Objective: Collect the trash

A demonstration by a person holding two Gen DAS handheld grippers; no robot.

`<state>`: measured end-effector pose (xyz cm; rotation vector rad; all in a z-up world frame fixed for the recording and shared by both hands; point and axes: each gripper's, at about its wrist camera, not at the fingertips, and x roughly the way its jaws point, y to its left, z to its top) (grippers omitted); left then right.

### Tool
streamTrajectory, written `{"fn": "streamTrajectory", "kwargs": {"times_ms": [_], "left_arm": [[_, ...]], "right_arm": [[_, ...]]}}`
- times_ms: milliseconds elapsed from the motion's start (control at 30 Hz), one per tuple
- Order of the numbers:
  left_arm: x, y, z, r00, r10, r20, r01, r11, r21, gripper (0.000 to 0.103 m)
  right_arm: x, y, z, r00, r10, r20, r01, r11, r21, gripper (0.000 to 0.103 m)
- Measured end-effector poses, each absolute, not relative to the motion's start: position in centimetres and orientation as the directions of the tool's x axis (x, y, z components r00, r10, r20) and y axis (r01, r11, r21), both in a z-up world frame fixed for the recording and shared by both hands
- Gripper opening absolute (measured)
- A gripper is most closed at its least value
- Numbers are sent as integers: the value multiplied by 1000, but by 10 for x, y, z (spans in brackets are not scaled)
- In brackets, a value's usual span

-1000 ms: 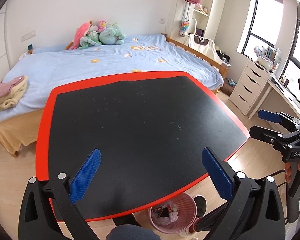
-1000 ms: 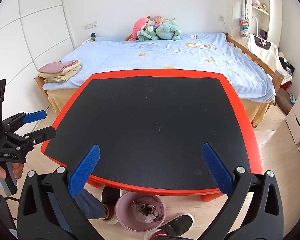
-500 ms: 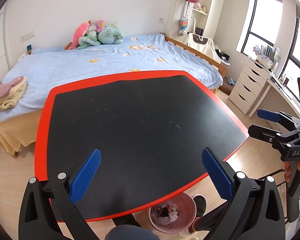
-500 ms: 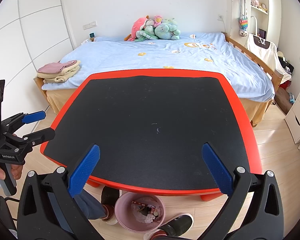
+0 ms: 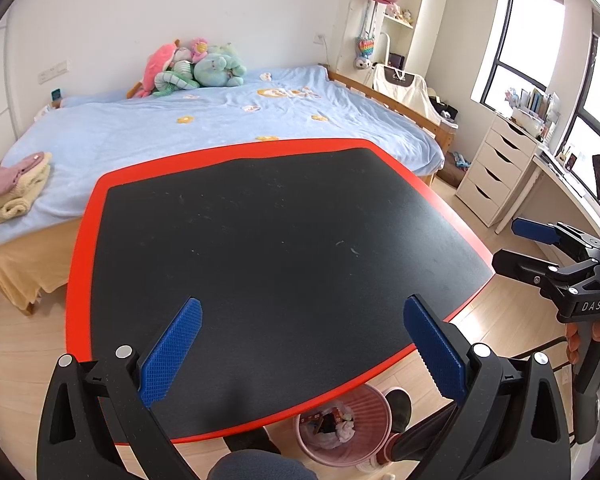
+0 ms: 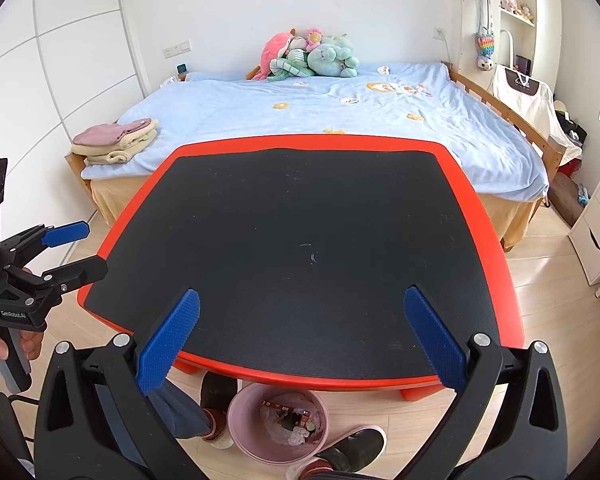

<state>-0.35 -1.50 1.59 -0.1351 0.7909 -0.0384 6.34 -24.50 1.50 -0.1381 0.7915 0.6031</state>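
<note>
pink bin (image 6: pixel 242 436), red-rimmed black table (image 6: pixel 512 300)

Count: one worktop (image 6: pixel 484 216) with a red rim, one pink waste bin (image 6: pixel 240 436) beneath it holding trash, and one bed (image 6: pixel 236 120). Two grippers: left gripper (image 5: pixel 302 344) and right gripper (image 6: pixel 302 334). One pile of plush toys (image 6: pixel 312 58); one stack of folded towels (image 6: pixel 116 140).

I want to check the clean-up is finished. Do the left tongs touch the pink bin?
Apart. The left wrist view shows the left tongs open above the table, while the pink bin stands on the floor beneath its edge.
</note>
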Motion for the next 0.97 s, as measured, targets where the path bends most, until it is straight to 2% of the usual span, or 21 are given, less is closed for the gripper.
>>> {"fn": "streamTrajectory", "kwargs": {"times_ms": [767,967], "left_arm": [[-3,-18,5,697,-96,-711,-8,990,-141,97],[3,-17,2,691,-61,-721,-29,993,-111,97]], "right_arm": [[70,-242,1,533,444,-720,-551,828,104,100],[73,-239,-4,527,440,-727,-547,830,106,100]]}}
